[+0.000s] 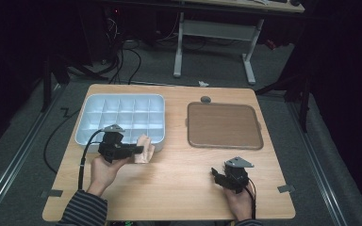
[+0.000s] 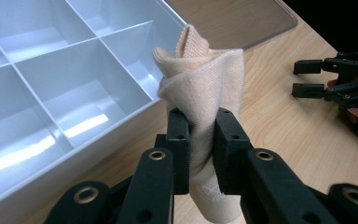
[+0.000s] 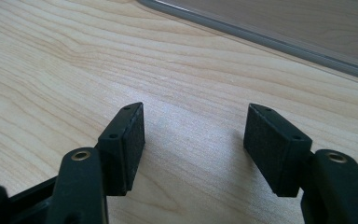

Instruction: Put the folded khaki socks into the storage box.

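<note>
My left tongs (image 2: pixel 200 140) clamp a folded beige knit cloth (image 2: pixel 203 79) at the grey compartment tray's (image 1: pixel 87 134) 5 o'clock corner | my right tongs (image 3: pixel 193 144) gape wide, nothing between, over the wooden worktop (image 1: pixel 179 183)

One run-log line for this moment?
left gripper: shut on beige sock | by compartment tray | right gripper: open, over table
</note>
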A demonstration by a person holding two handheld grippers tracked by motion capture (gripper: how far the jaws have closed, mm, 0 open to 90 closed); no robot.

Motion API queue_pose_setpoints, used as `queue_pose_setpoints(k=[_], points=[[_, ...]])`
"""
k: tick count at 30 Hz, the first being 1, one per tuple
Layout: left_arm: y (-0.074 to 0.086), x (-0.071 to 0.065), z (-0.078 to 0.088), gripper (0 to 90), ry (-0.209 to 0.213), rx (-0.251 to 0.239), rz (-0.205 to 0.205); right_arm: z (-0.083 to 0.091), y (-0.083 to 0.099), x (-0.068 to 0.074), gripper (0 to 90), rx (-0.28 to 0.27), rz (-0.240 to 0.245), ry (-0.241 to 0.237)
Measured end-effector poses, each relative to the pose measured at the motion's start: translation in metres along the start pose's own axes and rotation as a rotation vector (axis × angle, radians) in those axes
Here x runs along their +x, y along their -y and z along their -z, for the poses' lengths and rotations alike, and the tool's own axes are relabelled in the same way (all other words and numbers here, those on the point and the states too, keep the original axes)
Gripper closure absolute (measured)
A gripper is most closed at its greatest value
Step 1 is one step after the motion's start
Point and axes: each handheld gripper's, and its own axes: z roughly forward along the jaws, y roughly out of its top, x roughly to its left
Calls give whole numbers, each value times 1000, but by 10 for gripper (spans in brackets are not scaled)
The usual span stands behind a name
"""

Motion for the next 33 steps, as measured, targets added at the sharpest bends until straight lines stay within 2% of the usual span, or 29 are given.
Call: queue_pose_setpoints(k=[3,10,16,19,25,33], points=[[-1,3,3,788,-1,-9,12,0,0,0,384,0,1,0],[-7,5,9,788,-17,-20,5,0,0,0,384,0,1,0],[-8,14,13,788,-20,-32,29,0,0,0,384,0,1,0],[-8,14,20,789,-34,-65,29,0,0,0,384,0,0,0],[-10,22,28,789,-59,-68,42,0,0,0,383,0,1,0],[-15,25,29,789,-68,-63,39,0,0,0,383,0,1,0]])
